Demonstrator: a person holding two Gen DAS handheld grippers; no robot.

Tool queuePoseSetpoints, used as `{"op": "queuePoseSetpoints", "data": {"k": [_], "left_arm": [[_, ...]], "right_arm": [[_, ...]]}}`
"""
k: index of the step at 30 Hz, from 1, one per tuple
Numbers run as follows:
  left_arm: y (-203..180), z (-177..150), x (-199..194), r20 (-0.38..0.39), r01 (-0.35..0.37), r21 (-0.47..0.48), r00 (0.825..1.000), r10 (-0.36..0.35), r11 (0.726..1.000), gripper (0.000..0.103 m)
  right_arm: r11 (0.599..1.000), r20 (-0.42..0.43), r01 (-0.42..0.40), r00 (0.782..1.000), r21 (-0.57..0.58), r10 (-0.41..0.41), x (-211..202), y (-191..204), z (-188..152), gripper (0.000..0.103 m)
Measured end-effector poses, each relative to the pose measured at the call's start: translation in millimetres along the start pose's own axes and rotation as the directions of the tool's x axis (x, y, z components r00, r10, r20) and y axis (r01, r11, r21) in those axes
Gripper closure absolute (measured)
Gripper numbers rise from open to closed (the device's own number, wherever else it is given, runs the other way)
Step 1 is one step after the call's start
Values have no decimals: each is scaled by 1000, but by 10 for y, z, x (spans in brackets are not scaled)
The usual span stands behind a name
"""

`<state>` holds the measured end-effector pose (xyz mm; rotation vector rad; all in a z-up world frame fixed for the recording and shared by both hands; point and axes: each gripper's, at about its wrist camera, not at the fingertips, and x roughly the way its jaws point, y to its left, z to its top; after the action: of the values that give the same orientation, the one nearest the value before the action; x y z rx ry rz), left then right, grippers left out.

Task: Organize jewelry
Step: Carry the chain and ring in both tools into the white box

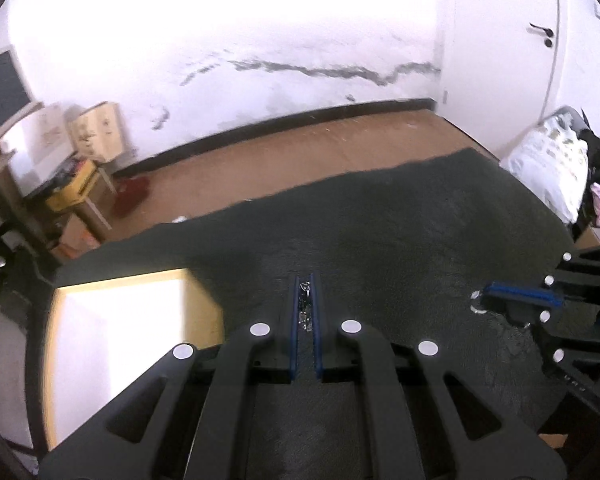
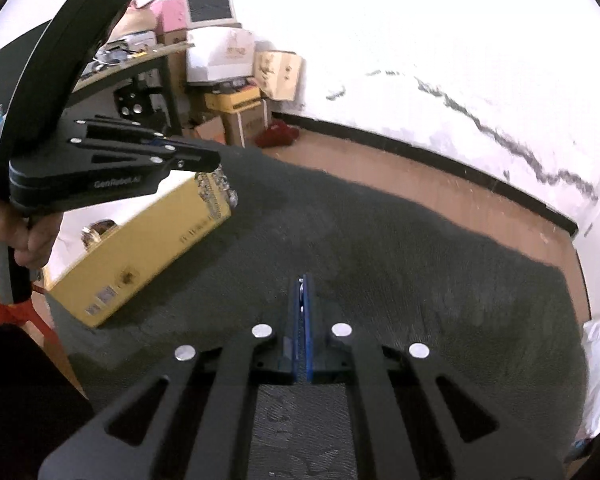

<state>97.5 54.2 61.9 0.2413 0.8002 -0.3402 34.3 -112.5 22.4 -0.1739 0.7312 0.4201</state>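
My left gripper [image 1: 305, 280] is shut on a silver chain [image 1: 305, 308] that shows between its blue pads. In the right wrist view the left gripper [image 2: 216, 164] hangs over the yellow box [image 2: 140, 248], and the chain [image 2: 216, 188] dangles from its tip above the box's far corner. My right gripper [image 2: 301, 280] is shut on a small silver ring [image 2: 301, 282]. In the left wrist view the right gripper [image 1: 485, 294] holds the ring [image 1: 478, 302] just above the dark carpet [image 1: 380, 220]. The box [image 1: 204, 300] lies open at the left.
A piece of jewelry [image 2: 98, 228] lies inside the box. A desk and cardboard boxes [image 2: 236, 80] stand by the wall. A red stool [image 2: 4, 312] stands at the left. Bedding [image 1: 548, 160] lies to the right of the carpet.
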Motion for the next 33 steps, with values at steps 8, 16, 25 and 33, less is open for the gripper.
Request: {"op": "queuePoseSetpoints", "data": {"k": [8, 16, 25, 33], "left_arm": [[768, -172, -838, 6, -111, -81, 994, 112, 990, 98], [1555, -615, -1333, -41, -226, -169, 974, 222, 959, 98], [2089, -1153, -1152, -123, -265, -265, 963, 240, 927, 98], [2263, -1534, -562, -202, -255, -302, 959, 199, 919, 98]], "right_arm": [[990, 48, -81, 995, -120, 87, -277, 860, 701, 101], [958, 28, -195, 978, -212, 206, -88, 1828, 1185, 101], [938, -55, -251, 968, -237, 245, 531, 2516, 1376, 101], [942, -144, -246, 966, -228, 217, 1229, 2670, 1263, 101]]}}
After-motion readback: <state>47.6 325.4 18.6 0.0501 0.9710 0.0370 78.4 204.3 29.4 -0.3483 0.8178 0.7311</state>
